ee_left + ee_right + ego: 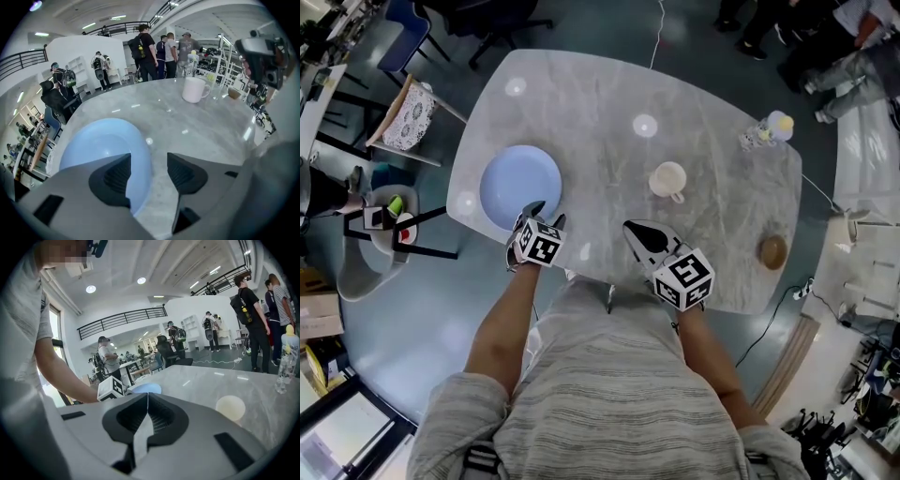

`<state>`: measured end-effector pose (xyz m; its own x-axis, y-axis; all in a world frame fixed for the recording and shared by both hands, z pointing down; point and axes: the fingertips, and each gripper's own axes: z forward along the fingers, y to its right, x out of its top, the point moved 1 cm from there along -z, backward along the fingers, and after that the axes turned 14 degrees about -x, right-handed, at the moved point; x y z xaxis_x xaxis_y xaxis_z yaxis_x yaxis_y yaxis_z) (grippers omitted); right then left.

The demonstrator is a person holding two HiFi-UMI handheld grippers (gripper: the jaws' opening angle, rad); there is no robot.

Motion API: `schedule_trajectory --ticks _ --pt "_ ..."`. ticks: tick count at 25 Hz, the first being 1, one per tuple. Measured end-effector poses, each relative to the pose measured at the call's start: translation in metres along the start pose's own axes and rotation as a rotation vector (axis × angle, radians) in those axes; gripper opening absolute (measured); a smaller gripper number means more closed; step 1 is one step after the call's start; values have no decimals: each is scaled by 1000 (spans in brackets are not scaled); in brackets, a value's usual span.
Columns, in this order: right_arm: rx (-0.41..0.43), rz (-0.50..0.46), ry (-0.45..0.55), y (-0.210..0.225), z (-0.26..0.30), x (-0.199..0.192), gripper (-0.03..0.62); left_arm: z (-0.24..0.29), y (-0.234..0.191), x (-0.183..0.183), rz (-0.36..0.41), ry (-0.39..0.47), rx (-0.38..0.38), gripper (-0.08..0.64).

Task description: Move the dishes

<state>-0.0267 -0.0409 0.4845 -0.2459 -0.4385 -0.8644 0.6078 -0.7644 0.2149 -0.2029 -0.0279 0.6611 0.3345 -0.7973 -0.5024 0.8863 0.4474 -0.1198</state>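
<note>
Hovering over the near rim of the blue plate, the left gripper has its jaws wide apart; the rim sits between them and the pads are not pressing it. Plate lies near the left edge of the table. Right gripper is at the near edge, jaws together, holding nothing. White mug stands mid-table, well apart from the plate.

Bright, even indoor light falls from round white ceiling lamps; they glare as white spots on the polished grey marble tabletop; shadows are soft; both gripper views bend strongly toward dark, rounded edges; the nearest foreground looks slightly blurred.
</note>
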Motion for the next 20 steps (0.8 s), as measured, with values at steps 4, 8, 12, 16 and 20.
schedule_trajectory --ticks 4,8,12,16,20 --pt "-14 9 -9 4 -1 -4 18 10 -6 -6 24 -55 -4 253" --pt "-32 20 -15 9 -3 -7 18 17 -7 -7 46 -88 -7 222" --pt "-44 27 -24 14 -5 -8 18 23 -6 -10 45 -118 -6 128" --pt "-54 32 -26 21 -9 -10 18 26 -6 -13 36 -127 -5 61" --pt "-118 42 -33 38 -13 -14 18 28 3 -9 33 -110 -63 58"
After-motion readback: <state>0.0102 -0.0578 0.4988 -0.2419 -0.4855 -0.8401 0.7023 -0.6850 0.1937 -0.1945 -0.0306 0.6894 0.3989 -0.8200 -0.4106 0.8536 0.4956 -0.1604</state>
